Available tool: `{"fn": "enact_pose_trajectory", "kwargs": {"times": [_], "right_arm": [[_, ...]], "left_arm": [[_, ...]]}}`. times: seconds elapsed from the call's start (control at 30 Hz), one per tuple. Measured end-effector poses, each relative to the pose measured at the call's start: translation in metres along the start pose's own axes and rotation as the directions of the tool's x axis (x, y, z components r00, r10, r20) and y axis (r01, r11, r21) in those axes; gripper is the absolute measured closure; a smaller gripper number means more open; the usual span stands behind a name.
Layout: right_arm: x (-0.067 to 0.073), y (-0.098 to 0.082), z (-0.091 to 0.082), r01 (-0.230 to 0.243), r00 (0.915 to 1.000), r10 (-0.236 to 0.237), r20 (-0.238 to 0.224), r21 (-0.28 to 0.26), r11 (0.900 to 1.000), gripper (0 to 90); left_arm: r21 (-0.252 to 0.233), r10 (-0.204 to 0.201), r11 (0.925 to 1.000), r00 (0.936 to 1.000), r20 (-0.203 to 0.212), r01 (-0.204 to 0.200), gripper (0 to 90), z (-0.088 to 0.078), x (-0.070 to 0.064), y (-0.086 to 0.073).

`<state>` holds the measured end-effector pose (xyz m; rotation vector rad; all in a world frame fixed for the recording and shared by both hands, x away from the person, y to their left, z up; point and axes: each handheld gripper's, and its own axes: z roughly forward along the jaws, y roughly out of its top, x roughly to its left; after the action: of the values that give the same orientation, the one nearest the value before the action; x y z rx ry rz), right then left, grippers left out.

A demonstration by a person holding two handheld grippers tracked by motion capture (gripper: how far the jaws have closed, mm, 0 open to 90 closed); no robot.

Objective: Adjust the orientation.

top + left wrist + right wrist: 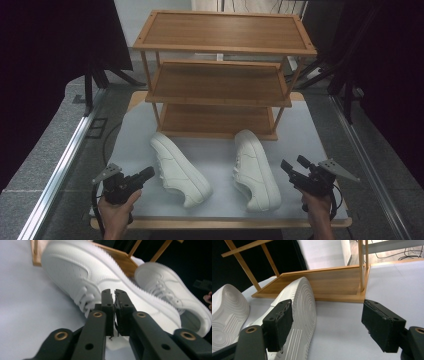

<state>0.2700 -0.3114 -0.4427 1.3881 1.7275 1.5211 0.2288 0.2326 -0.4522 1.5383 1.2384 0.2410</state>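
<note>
Two white leather low-top sneakers lie on their sides on the pale grey tabletop (220, 165), the left sneaker (179, 169) and the right sneaker (256, 170) apart, just before a three-tier wooden shoe rack (220, 75). The left gripper (145, 175) hovers beside the left sneaker, its fingers closed together on nothing. The right gripper (295, 164) hovers near the right sneaker, fingers spread wide and empty.

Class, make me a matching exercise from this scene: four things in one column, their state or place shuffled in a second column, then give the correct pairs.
Column one:
1. left gripper
2. right gripper
3. left shoe
4. wooden rack

Column two:
A. lying on its side
B. jaws wide apart
C. at the far end of the table
D. jaws closed together

Pairs: 1-D, 2-B, 3-A, 4-C
</note>
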Motion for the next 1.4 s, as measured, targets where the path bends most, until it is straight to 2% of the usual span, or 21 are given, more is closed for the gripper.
{"fn": "enact_pose_trajectory", "kwargs": {"times": [0.13,0.27,0.3,0.37,0.47,0.57,0.67,0.73,0.87,0.93,1.0,1.07,1.1,1.17,1.2,1.23,1.37,1.4], "right_arm": [[0.001,-0.004,0.002,-0.004,0.9997,0.003,0.024,0.009,1.0,25.5],[0.0,-0.009,0.003,-0.027,0.9991,0.027,0.033,0.013,1.0,26.4],[0.0,-0.011,0.003,-0.031,0.9989,0.03,0.036,0.021,0.999,26.5],[0.0,-0.013,0.005,-0.033,0.9986,0.032,0.043,0.026,0.999,26.5],[0.002,-0.013,0.006,-0.044,0.9981,0.043,0.045,0.019,0.999,26.6],[0.004,-0.012,0.007,-0.033,0.9983,0.033,0.048,0.014,0.999,26.6],[0.004,-0.013,0.006,-0.034,0.9982,0.033,0.049,0.017,0.999,26.6],[0.003,-0.014,0.004,-0.04,0.9978,0.039,0.054,0.015,0.999,26.6],[0.0,-0.016,0.003,-0.053,0.9968,0.052,0.06,0.017,0.998,26.6],[0.0,-0.016,0.004,-0.063,0.9963,0.062,0.06,0.013,0.998,26.6],[0.001,-0.016,0.005,-0.051,0.9967,0.05,0.063,0.016,0.999,26.6],[0.002,-0.016,0.005,-0.048,0.9968,0.047,0.065,0.016,0.999,26.7],[0.003,-0.016,0.006,-0.047,0.9969,0.046,0.064,0.021,0.999,26.7],[0.003,-0.017,0.006,-0.046,0.9969,0.045,0.065,0.027,0.999,26.7],[0.003,-0.017,0.006,-0.046,0.9969,0.045,0.065,0.027,0.999,26.7],[0.004,-0.017,0.007,-0.048,0.9968,0.046,0.066,0.03,0.998,26.7],[0.005,-0.018,0.008,-0.047,0.9966,0.045,0.069,0.035,0.998,26.6],[0.005,-0.018,0.008,-0.048,0.9965,0.045,0.07,0.036,0.998,26.6]], "left_arm": [[0.035,0.007,0.9994,0.9999,0.013,-0.007,88.5,0.005,-0.001,-0.004],[0.065,0.018,0.9977,0.9992,0.035,-0.02,88.5,0.009,-0.003,-0.005],[0.081,0.03,0.9961,0.9975,0.064,-0.035,88.4,0.011,-0.007,-0.004],[0.096,0.042,0.9941,0.9951,0.09,-0.05,88.4,0.013,-0.014,-0.003],[0.131,0.069,0.9878,0.9912,0.113,-0.084,88.4,0.019,-0.025,-0.003],[0.159,0.079,0.9823,0.9885,0.129,-0.099,88.4,0.02,-0.032,-0.003],[0.183,0.077,0.9779,0.9873,0.139,-0.102,88.3,0.016,-0.038,-0.001],[0.184,0.102,0.9746,0.984,0.146,-0.128,88.0,0.011,-0.046,0.001],[0.226,0.132,0.9603,0.9802,0.148,-0.163,87.3,0.014,-0.058,-0.003],[0.262,0.153,0.9472,0.9791,0.134,-0.184,87.2,0.021,-0.06,-0.009],[0.294,0.164,0.9363,0.9793,0.119,-0.192,87.2,0.028,-0.061,-0.014],[0.297,0.155,0.9362,0.979,0.133,-0.188,87.9,0.03,-0.06,-0.016],[0.307,0.156,0.9327,0.9789,0.133,-0.19,87.7,0.03,-0.06,-0.016],[0.324,0.178,0.9244,0.9787,0.103,-0.202,87.4,0.031,-0.06,-0.016],[0.324,0.178,0.9244,0.9787,0.103,-0.202,87.3,0.031,-0.06,-0.016],[0.336,0.173,0.92,0.9785,0.113,-0.201,87.1,0.033,-0.06,-0.017],[0.336,0.155,0.9233,0.9807,0.119,-0.187,85.0,0.043,-0.06,-0.021],[0.331,0.149,0.9261,0.9813,0.121,-0.182,84.8,0.046,-0.06,-0.022]]}}
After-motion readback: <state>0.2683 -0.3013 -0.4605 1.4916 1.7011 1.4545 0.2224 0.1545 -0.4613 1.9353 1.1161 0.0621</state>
